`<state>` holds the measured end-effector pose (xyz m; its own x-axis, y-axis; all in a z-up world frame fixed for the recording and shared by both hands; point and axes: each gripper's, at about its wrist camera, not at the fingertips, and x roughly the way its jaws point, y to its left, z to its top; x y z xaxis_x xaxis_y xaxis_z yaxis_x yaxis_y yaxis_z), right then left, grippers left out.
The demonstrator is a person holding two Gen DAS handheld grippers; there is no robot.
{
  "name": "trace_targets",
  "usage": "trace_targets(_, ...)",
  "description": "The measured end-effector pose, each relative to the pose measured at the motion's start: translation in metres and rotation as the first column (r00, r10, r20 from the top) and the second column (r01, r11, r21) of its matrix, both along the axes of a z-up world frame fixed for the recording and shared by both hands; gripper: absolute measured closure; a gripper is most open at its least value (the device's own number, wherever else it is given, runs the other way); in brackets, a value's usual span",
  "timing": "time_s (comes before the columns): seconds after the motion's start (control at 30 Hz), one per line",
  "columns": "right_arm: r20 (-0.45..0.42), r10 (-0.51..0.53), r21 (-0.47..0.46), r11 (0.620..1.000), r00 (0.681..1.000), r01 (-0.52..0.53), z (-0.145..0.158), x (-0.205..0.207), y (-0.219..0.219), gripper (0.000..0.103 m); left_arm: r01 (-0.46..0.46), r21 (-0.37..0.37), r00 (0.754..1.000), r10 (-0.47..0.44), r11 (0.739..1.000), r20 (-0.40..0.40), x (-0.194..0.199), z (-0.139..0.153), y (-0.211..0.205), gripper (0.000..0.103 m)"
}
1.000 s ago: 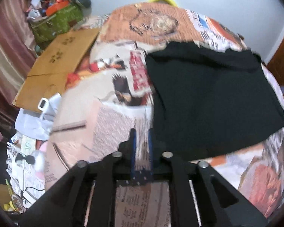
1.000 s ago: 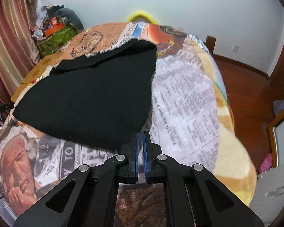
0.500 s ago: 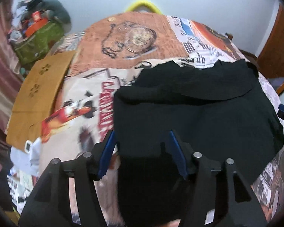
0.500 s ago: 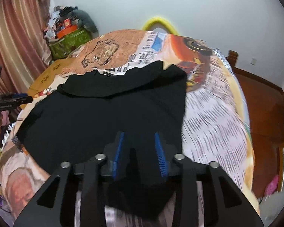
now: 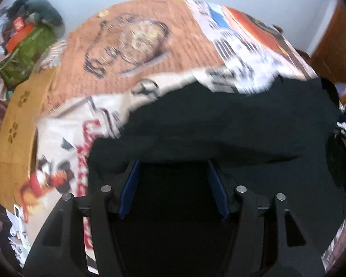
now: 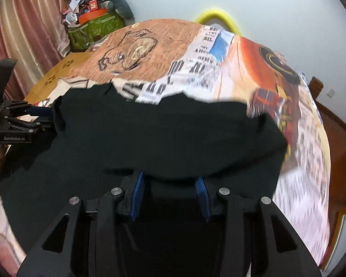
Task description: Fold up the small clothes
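Note:
A black garment (image 5: pixel 230 124) lies spread on a bed with a newspaper-print cover (image 5: pixel 136 46); it also shows in the right wrist view (image 6: pixel 163 133). My left gripper (image 5: pixel 173 184) is open, low over the garment's left part, with black cloth between and under its blue pads. My right gripper (image 6: pixel 169 194) is open over the garment's right part, cloth between its pads too. The left gripper also shows at the left edge of the right wrist view (image 6: pixel 41 117), at the garment's left edge.
A cardboard sheet (image 5: pixel 16 124) lies at the bed's left side. A green bag with clutter (image 6: pixel 94 27) stands by the curtain (image 6: pixel 23 27). A yellow hoop (image 6: pixel 216 16) sits behind the bed. Wooden floor (image 6: pixel 343 138) is to the right.
Both grippers were shut beside the garment a second ago; they opened and moved forward over it, coming lower, with black cloth now between the pads.

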<state>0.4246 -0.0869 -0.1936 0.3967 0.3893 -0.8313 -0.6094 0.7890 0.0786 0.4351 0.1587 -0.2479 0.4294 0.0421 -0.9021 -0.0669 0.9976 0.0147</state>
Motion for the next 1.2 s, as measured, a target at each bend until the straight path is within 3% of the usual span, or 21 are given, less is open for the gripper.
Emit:
trace_targets(0.07, 0.043, -0.027, -0.006, 1.0, 0.999, 0.027, 0.005, 0.012, 0.002, 0.066, -0.087, 0.022, 0.995, 0.086, 0.996, 0.054, 0.01, 0.012, 0.018, 0.044)
trace_targets(0.13, 0.091, -0.083, 0.021, 0.996, 0.992, 0.081, 0.015, 0.024, -0.005, 0.066, -0.161, -0.003, 0.983, 0.161, 0.987, 0.085, 0.016, 0.023, 0.038, 0.044)
trace_targets(0.2, 0.114, -0.157, 0.068, 0.986, 0.981, 0.15, 0.027, 0.03, -0.018, 0.066, -0.203, -0.055, 0.973, 0.208, 0.978, 0.102, 0.014, 0.032, 0.06, 0.044)
trace_targets(0.33, 0.131, -0.207, 0.117, 0.974, 0.969, 0.193, 0.043, 0.026, -0.046, 0.06, -0.242, -0.05, 0.963, 0.247, 0.969, 0.107, 0.002, 0.037, 0.085, 0.044)
trace_targets(0.47, 0.117, -0.227, 0.1, 0.971, 0.967, 0.216, 0.042, 0.018, -0.066, 0.055, -0.273, -0.065, 0.959, 0.277, 0.96, 0.064, -0.011, 0.024, 0.103, 0.043)
trace_targets(0.6, 0.056, -0.228, 0.07, 0.972, 0.972, 0.224, 0.025, 0.022, -0.074, 0.051, -0.289, -0.132, 0.957, 0.29, 0.948, -0.011, -0.013, -0.002, 0.115, 0.043)
trace_targets(0.73, 0.009, -0.228, 0.028, 0.973, 0.974, 0.228, 0.006, 0.024, -0.073, 0.05, -0.277, -0.208, 0.961, 0.268, 0.938, -0.069, -0.003, -0.025, 0.11, 0.043)
trace_targets(0.87, 0.002, -0.244, 0.036, 0.969, 0.97, 0.244, -0.005, 0.025, -0.073, 0.049, -0.291, -0.228, 0.956, 0.273, 0.929, -0.105, 0.012, -0.043, 0.1, 0.043)
trace_targets(0.93, 0.009, -0.249, 0.042, 0.968, 0.969, 0.248, -0.006, 0.026, -0.07, 0.047, -0.301, -0.259, 0.953, 0.278, 0.918, -0.12, 0.016, -0.051, 0.098, 0.063)
trace_targets(0.97, 0.011, -0.249, 0.042, 0.968, 0.969, 0.248, -0.007, 0.026, -0.069, 0.047, -0.303, -0.255, 0.952, 0.282, 0.918, -0.116, 0.017, -0.052, 0.096, 0.082)
trace_targets(1.0, 0.018, -0.246, 0.041, 0.968, 0.969, 0.246, -0.007, 0.026, -0.067, 0.046, -0.293, -0.247, 0.956, 0.276, 0.924, -0.105, 0.018, -0.051, 0.094, 0.096)
trace_targets(1.03, 0.023, -0.244, 0.043, 0.969, 0.97, 0.243, -0.007, 0.025, -0.067, 0.046, -0.284, -0.237, 0.959, 0.269, 0.929, -0.092, 0.018, -0.048, 0.091, 0.098)
trace_targets(1.1, 0.028, -0.24, 0.046, 0.97, 0.97, 0.239, -0.007, 0.025, -0.067, 0.047, -0.273, -0.137, 0.962, 0.272, 0.952, -0.02, 0.015, -0.035, 0.085, 0.099)
trace_targets(1.2, 0.022, -0.243, 0.065, 0.968, 0.97, 0.241, -0.007, 0.026, -0.071, 0.049, -0.285, -0.076, 0.949, 0.292, 0.956, 0.117, 0.004, -0.007, 0.089, 0.099)
